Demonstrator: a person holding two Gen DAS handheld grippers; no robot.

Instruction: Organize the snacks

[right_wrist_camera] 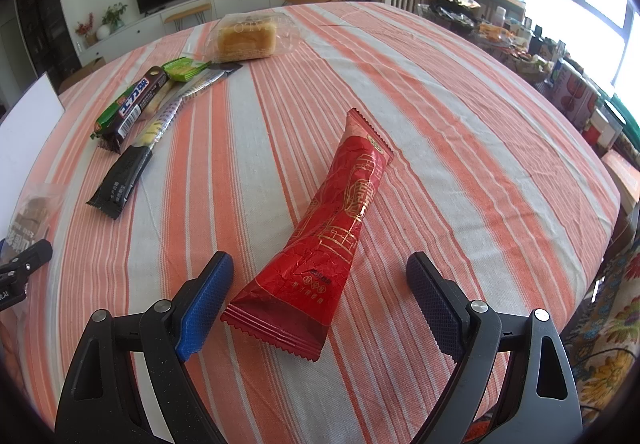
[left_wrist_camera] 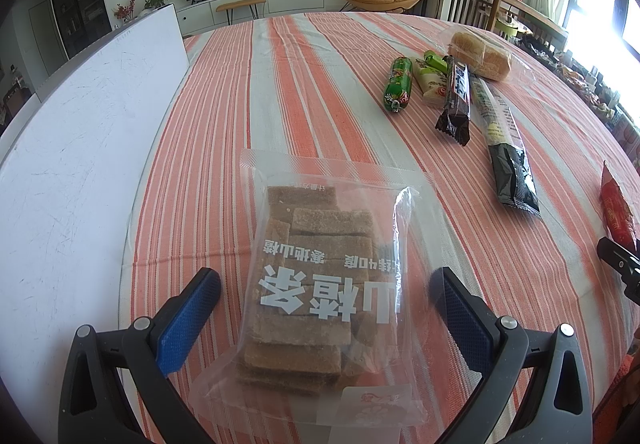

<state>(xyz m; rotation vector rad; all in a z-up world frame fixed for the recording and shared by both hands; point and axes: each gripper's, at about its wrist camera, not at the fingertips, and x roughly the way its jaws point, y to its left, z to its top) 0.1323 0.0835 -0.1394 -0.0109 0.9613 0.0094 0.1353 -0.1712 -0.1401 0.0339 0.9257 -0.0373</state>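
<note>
A clear bag of brown hawthorn strips (left_wrist_camera: pixel 320 284) lies on the striped tablecloth between the open fingers of my left gripper (left_wrist_camera: pixel 326 292); the pads do not touch it. A long red snack packet (right_wrist_camera: pixel 332 228) lies between the open fingers of my right gripper (right_wrist_camera: pixel 320 280), untouched. Farther off lies a group of snacks: a green sausage (left_wrist_camera: pixel 397 84), a pale green packet (left_wrist_camera: pixel 430 82), a dark chocolate bar (left_wrist_camera: pixel 455 100), a long black-and-clear packet (left_wrist_camera: pixel 505 146) and a wrapped bread loaf (left_wrist_camera: pixel 480 56). The bread (right_wrist_camera: pixel 246 38) and chocolate bar (right_wrist_camera: pixel 134 106) also show in the right wrist view.
A white board (left_wrist_camera: pixel 80 148) lies along the table's left side. The red packet's end (left_wrist_camera: pixel 616 204) and the right gripper's finger (left_wrist_camera: pixel 618 264) show at the left view's right edge. Cluttered shelves (right_wrist_camera: pixel 560 76) and chairs (left_wrist_camera: pixel 464 6) stand beyond the table.
</note>
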